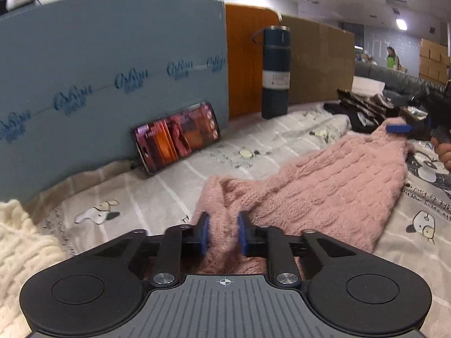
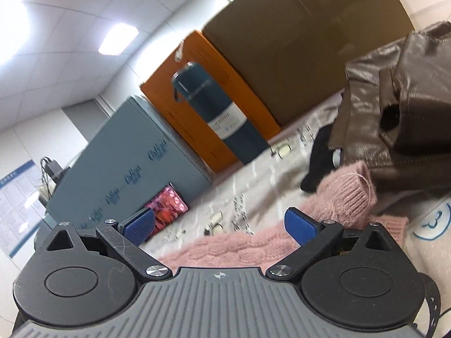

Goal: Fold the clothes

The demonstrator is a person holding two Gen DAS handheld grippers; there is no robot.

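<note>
The left tool [image 1: 223,232] lay low and level over the sheet [image 1: 157,191], its blue pads [image 1: 205,232] pinching a bunched fold of the pink sweater [image 1: 324,186] at the near edge. From that grip the sweater stretched away to the right and far, draped across the sheet. At its far right end the right tool [image 1: 398,128] showed as a blue pad touching the knit, with a hand [image 1: 444,152] at the picture's right edge behind it.

In the right wrist view the right tool [image 2: 218,229] was tilted, rolled so that the scene leaned, and its pads [image 2: 298,225] stood spread wide with nothing between them. The sweater [image 2: 225,249] lay just beyond and under them, its ribbed cuff [image 2: 352,194] farther off beside a brown jacket [image 2: 394,107] and a black garment [image 2: 317,166].

Along the far side stood a flask [image 1: 274,73] upright, a phone [image 1: 177,136] leaning on a blue board [image 1: 112,56], an orange board [image 1: 245,56] and cardboard [image 1: 318,62]. A cream knit [image 1: 22,242] lay near left.
</note>
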